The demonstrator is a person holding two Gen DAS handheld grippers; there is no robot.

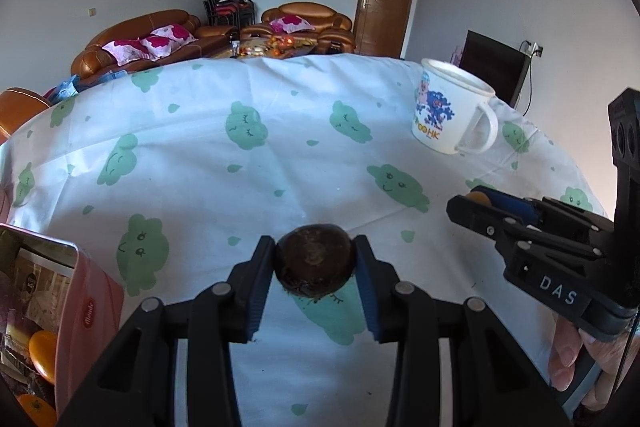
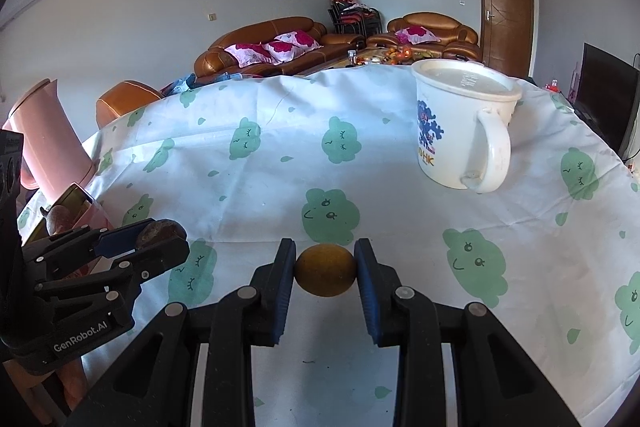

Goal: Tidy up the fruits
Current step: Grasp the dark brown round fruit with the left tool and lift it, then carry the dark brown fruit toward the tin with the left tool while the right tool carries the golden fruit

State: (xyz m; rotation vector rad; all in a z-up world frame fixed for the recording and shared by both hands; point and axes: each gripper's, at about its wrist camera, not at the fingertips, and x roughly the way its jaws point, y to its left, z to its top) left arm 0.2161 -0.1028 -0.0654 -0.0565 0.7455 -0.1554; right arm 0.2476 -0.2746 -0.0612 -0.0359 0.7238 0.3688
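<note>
My left gripper (image 1: 315, 259) is shut on a dark brown round fruit (image 1: 315, 261) and holds it just above the tablecloth. It also shows from the side in the right wrist view (image 2: 160, 235), at the left. My right gripper (image 2: 325, 269) is shut on a small yellow-brown round fruit (image 2: 325, 269) over the cloth. The right gripper also shows in the left wrist view (image 1: 476, 201), at the right, with the yellow fruit (image 1: 480, 198) barely visible between its pads. A pink tin (image 1: 94, 311) at the lower left holds orange fruits (image 1: 42, 355).
A white cartoon-print mug (image 2: 460, 131) stands on the table at the back right; it also shows in the left wrist view (image 1: 452, 111). A pink pitcher (image 2: 48, 135) stands at the far left. The table wears a white cloth with green prints (image 1: 240, 167). Sofas stand behind.
</note>
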